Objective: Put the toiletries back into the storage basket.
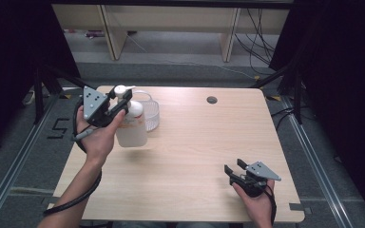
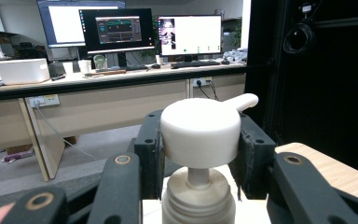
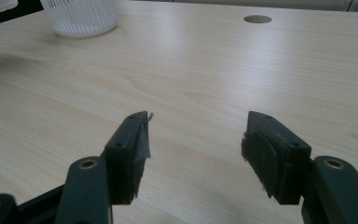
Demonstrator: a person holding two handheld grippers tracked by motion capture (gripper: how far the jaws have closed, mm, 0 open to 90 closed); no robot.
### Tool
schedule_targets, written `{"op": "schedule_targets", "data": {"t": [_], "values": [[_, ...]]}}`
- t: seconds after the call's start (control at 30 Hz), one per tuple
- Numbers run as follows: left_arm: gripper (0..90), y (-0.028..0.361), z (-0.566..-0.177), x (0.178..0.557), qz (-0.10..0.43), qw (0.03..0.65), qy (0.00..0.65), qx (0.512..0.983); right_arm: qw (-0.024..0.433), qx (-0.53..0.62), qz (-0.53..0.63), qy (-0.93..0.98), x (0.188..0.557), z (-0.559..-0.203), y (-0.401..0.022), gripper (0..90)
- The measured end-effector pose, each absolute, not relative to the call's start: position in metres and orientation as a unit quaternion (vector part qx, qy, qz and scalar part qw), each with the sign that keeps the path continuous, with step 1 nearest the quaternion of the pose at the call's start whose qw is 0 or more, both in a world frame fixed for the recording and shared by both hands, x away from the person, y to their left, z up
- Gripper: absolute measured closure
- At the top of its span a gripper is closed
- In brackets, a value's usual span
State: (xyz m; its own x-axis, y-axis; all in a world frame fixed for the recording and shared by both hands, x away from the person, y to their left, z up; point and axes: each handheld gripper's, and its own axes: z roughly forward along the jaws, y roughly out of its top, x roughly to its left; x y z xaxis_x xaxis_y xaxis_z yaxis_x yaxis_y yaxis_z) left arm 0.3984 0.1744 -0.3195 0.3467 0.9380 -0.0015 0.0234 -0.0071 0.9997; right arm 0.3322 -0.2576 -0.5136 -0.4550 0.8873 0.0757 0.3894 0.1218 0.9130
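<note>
1. Your left claw [image 1: 120, 103] is about half spread and pinches the white pump head [image 2: 200, 132] of the soap bottle [image 1: 132, 124] — in the left gripper view a black pad presses each side of the round cap, and the spout sticks out past the right-hand pad.

2. The soap bottle sits at the far left of the table [image 1: 195, 156], its top caught in your claw. It looks lifted and slightly tilted, with a shadow beneath its base, though you cannot tell for sure from the high view whether the base touches the wood.

3. Just beside the bottle, on its right, stands a clear ribbed basket [image 1: 149, 114]; whether the two touch is hard to make out, since the bottle overlaps it.

4. Your right claw [image 1: 234, 167] is spread wide with nothing between the pads — in the right gripper view bare wood lies in the gap. It rests low near the front right corner of the table, well apart from the bottle.

5. What stays hidden: your left hand [image 1: 97, 137] covers part of the bottle's side, and the label is too blurred to read. In the left gripper view the bottle's body is cut off below the threaded neck [image 2: 198, 198]. In the right gripper view the basket is cut off at the top edge.
</note>
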Motion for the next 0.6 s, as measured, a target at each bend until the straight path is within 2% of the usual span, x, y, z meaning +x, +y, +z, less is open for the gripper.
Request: {"op": "schedule_targets", "data": {"t": [0.5,0.6], "values": [[59.0,0.185,-0.315,0.406,0.405,0.573,0.417,0.578,0.257,0.455,0.482,0.703,0.332,-0.514,-0.258,40.9],[59.0,0.187,-0.314,0.408,0.407,0.573,0.419,0.575,0.269,0.45,0.478,0.705,0.333,-0.514,-0.259,40.9]]}}
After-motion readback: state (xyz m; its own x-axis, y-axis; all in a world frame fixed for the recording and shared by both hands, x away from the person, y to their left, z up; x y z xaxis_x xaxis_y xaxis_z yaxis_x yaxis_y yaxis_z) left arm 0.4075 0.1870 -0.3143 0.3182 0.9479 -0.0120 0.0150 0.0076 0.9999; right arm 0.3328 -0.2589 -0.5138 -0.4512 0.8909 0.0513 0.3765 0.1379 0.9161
